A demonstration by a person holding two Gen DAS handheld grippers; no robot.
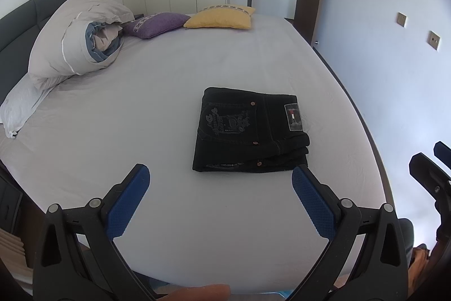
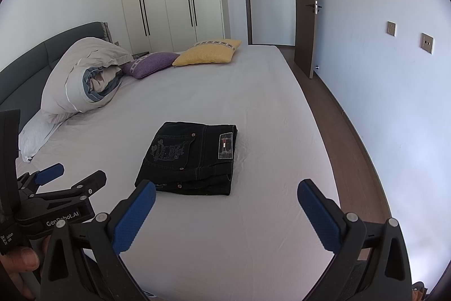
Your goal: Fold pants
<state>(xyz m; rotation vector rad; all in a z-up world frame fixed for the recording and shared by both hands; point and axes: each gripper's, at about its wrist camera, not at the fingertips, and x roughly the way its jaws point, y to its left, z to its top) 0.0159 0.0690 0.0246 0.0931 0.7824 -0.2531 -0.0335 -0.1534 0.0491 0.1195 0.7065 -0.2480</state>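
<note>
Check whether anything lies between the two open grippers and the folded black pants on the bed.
Nothing visible does. Only bare bed sheet separates the left gripper and right gripper from the folded pants. The pillows and rolled duvet sit far behind.

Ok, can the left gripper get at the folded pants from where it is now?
Probably yes: the left gripper is open, the folded pants lie just beyond its fingertips, and only bare sheet lies between.

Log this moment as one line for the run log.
pants: folded, on bed | left gripper: open, empty | right gripper: open, empty
</note>
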